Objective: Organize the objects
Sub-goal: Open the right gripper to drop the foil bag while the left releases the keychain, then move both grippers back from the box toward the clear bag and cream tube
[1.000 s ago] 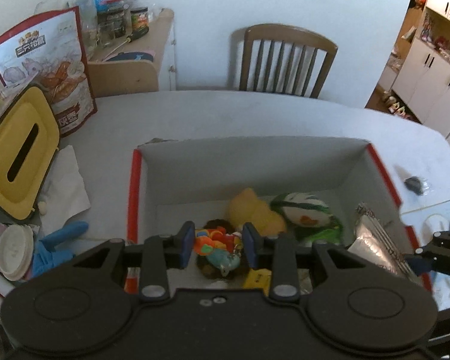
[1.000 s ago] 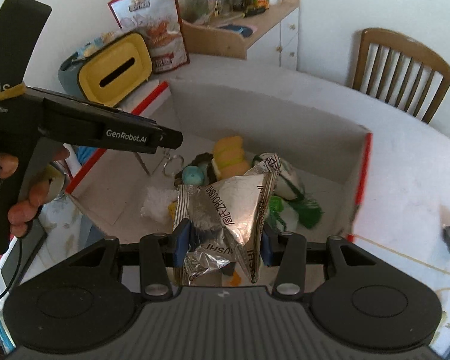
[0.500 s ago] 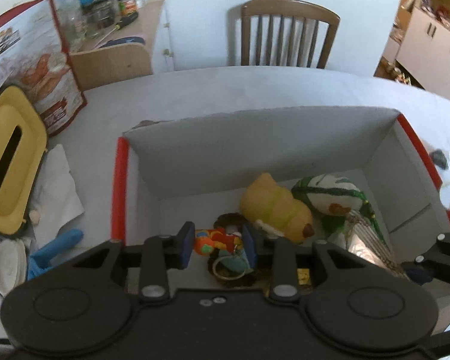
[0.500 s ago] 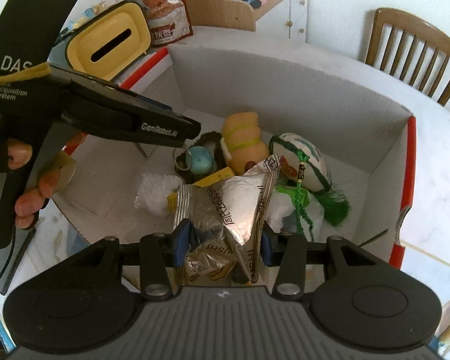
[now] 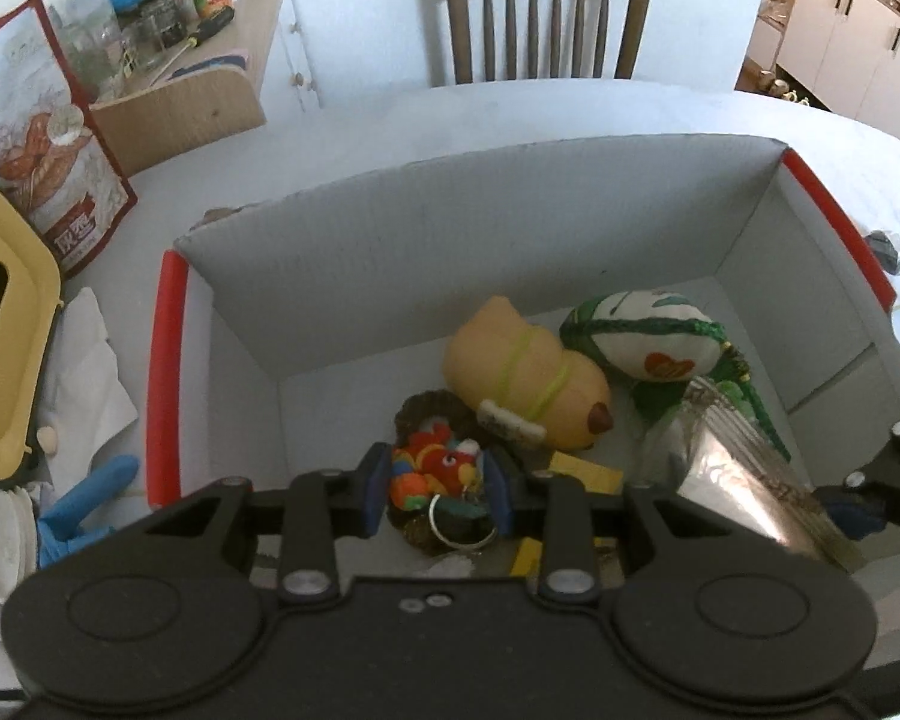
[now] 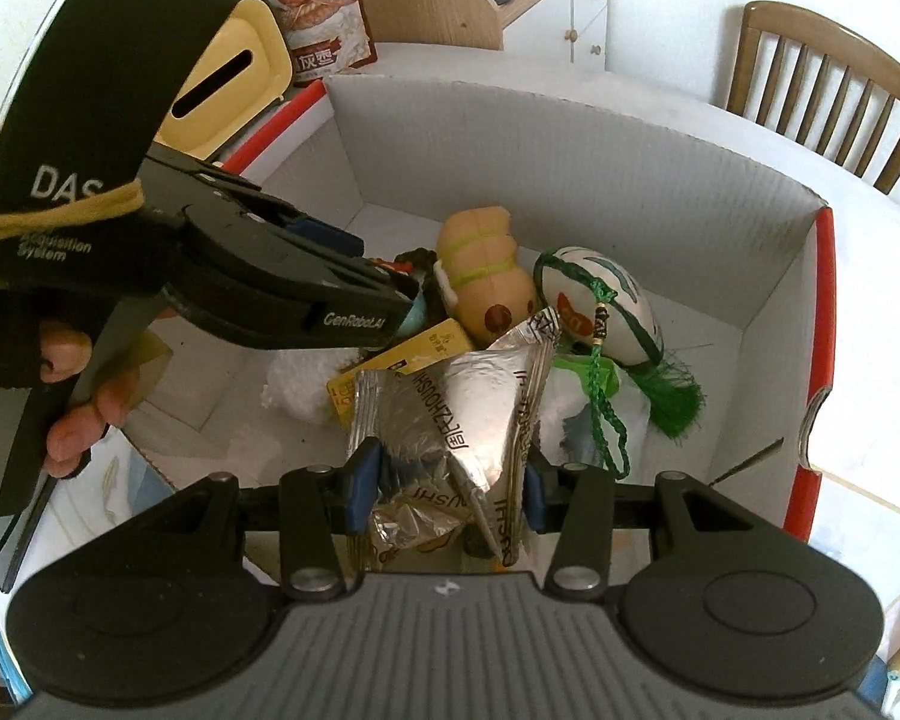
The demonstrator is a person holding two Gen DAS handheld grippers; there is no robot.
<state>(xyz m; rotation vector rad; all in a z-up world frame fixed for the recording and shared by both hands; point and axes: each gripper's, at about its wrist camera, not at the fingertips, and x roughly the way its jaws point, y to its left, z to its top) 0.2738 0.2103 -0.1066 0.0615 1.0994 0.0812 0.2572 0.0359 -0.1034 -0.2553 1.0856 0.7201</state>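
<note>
Left gripper [image 5: 437,492] down inside white box [image 5: 510,222], jaws narrow, clamped on small colourful plush toy [image 5: 435,468] with metal key ring hanging under it; toy just above dark woven piece on box floor. Right gripper [image 6: 444,489] also over box, jaws partway apart, silver foil snack packet [image 6: 450,414] pinched between blue pads, packet crumpled, standing up toward 12 o'clock. In left view same packet at 3 o'clock, right gripper tip poking in from 4 o'clock edge. In right view left gripper body at 9 to 10 o'clock, a hand [image 6: 72,396] wrapped round its handle. Behind toy, toward 1 o'clock: tan squishy bread-shaped toy [image 5: 528,378] with yellow-green bands, then white-and-green egg-shaped pouch [image 5: 642,336] with green cord and tassel, touching tan toy. Yellow flat packet [image 6: 414,354] on floor between both grippers, partly under foil. Box rim red at 9 and 3 o'clock. Outside box at 9 o'clock: yellow tissue holder [image 5: 0,336], white tissue, blue item. Farther at 10 to 11 o'clock: red snack bag [image 5: 48,138], wooden shelf with jars. Wooden chair [image 5: 546,18] at 12 o'clock beyond table
</note>
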